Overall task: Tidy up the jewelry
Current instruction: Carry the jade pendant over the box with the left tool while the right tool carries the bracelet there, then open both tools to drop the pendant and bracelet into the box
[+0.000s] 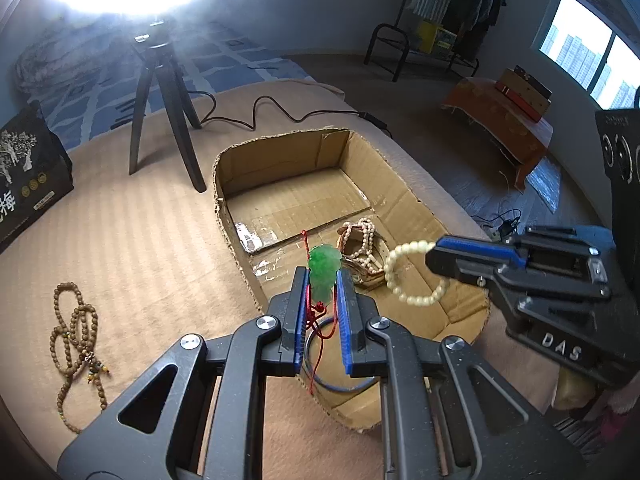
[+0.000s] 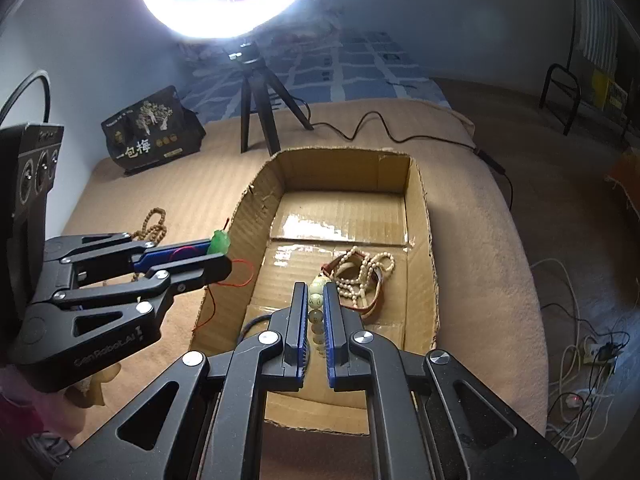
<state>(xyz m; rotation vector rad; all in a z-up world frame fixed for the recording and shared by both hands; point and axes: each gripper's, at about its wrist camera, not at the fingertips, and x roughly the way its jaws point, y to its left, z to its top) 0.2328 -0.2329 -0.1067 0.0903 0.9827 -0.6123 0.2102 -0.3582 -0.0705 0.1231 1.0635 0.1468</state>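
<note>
Currently hidden: blue ring (image 1: pixel 340 384) in cardboard box (image 1: pixel 280 168), partly behind left gripper (image 1: pixel 323 280).
Left gripper: clenched on green pendant (image 1: pixel 324 268), above box.
Right gripper (image 2: pixel 313 300): clenched on pale bead bracelet (image 1: pixel 412 276), above box.
Count: one pearl strand pile (image 2: pixel 360 276) inside; one brown bead necklace (image 1: pixel 76 340) outside.
Surroundings: tripod (image 1: pixel 168 120), black bag (image 2: pixel 152 132).

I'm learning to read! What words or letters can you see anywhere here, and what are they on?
"DAS" on the right gripper.
"GenRobot.AI" on the left gripper.
"一包梅" on the black bag.
The bag's small gold labels and the lettering atop each gripper's black camera block are too small to read.
</note>
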